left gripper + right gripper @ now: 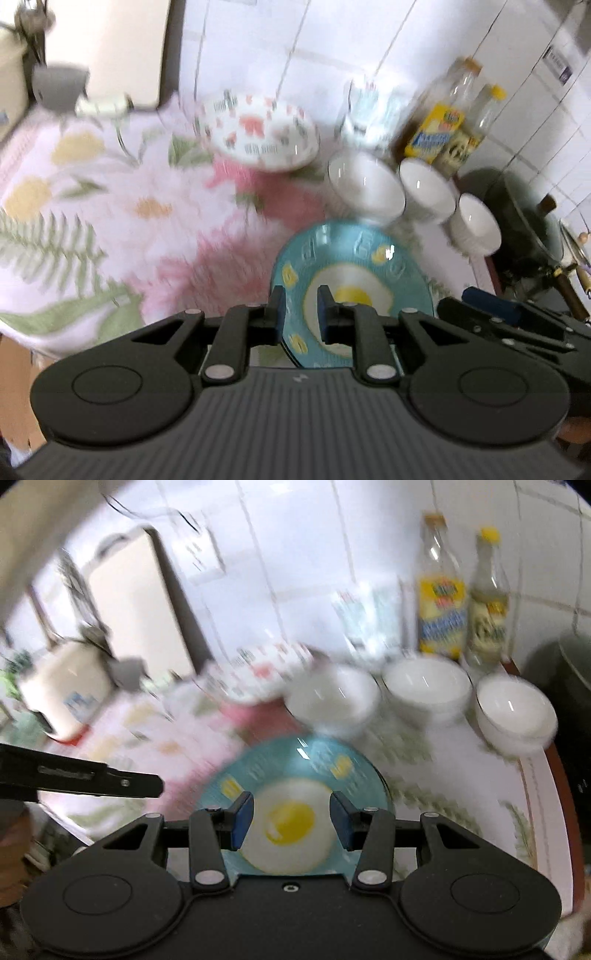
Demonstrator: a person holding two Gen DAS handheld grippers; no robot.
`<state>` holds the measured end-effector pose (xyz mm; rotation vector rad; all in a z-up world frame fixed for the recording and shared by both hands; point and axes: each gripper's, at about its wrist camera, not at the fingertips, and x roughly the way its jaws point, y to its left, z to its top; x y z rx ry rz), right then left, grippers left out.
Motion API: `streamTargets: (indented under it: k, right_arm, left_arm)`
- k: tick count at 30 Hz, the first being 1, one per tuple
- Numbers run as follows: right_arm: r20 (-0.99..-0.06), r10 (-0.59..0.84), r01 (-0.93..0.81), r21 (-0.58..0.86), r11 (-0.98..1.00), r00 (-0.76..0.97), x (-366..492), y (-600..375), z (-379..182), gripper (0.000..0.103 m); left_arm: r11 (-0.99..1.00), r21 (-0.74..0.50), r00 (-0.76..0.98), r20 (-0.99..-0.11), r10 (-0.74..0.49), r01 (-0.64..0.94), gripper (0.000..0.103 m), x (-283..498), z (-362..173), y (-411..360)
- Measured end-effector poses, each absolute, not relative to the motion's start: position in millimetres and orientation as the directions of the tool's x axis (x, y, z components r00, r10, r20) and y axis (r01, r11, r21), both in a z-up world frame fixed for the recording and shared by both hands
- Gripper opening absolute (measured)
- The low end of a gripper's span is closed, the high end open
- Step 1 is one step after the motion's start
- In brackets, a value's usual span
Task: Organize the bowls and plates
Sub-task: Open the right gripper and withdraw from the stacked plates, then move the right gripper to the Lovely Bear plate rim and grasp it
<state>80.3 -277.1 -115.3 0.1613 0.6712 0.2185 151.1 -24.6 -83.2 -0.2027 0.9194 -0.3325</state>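
Left claw [302,308] is nearly closed, and its blue pads seem to sit on either side of the near-left rim of the blue egg plate [369,254] — blur makes it hard to say for certain that they pinch it, though the narrow gap and the plate's edge running between the pads suggest a grip. Right claw [291,818] stands apart over the same plate, its pads to either side of the yolk print with nothing visibly touching them; this one looks free.

The plate lies directly ahead of and below both claws, at the near edge of the flowered counter [92,221]. Beyond it, well apart to the far left, sits the patterned plate [258,133]; to the far right, three white bowls [364,188] stand in a row just beside each other, in front of two bottles [441,602].

Judging by this, the coming move turns on the left claw — it is the one on the rim, so carrying the plate toward the patterned one falls to it.
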Motion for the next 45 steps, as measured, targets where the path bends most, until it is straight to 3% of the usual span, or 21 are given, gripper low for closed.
streamTargets:
  k: [9, 12, 18, 26, 29, 33, 37, 45]
  right_arm:
    - [-0.444, 0.365, -0.257, 0.285, 0.923, 0.819, 102, -269, -77, 0.052]
    - [-0.449, 0.388, -0.261, 0.319, 0.911, 0.805, 130, -270, -71, 0.052]
    - [-0.506, 0.409, -0.261, 0.338, 0.904, 0.759, 203, -263, -67, 0.052]
    - [-0.579, 0.424, -0.197, 0.414, 0.889, 0.696, 305, -269, -98, 0.052]
    - [-0.626, 0.414, -0.146, 0.434, 0.889, 0.660, 337, -272, -118, 0.052]
    - [-0.669, 0.393, -0.062, 0.462, 0.885, 0.630, 370, -278, -138, 0.052]
    - [-0.698, 0.375, -0.044, 0.442, 0.896, 0.611, 392, -275, -149, 0.052]
    - [-0.753, 0.347, 0.063, 0.456, 0.888, 0.558, 423, -273, -179, 0.052]
  left_arm:
    - [0.942, -0.287, 0.677, -0.660, -0.326, 0.173, 0.018, 164, -46, -6]
    - [0.946, -0.291, 0.694, -0.652, -0.304, 0.140, 0.025, 182, -39, -3]
    - [0.949, -0.309, 0.721, -0.644, -0.255, 0.061, 0.026, 236, -46, 4]
    - [0.940, -0.330, 0.693, -0.698, -0.184, -0.083, 0.027, 303, -109, 23]
    - [0.926, -0.360, 0.678, -0.710, -0.191, -0.117, 0.029, 317, -132, 27]
    - [0.897, -0.430, 0.700, -0.672, -0.243, -0.101, 0.044, 320, -152, 30]
    - [0.916, -0.396, 0.703, -0.669, -0.242, -0.061, 0.044, 324, -165, 14]
    - [0.863, -0.483, 0.663, -0.696, -0.275, -0.149, 0.046, 351, -191, 20]
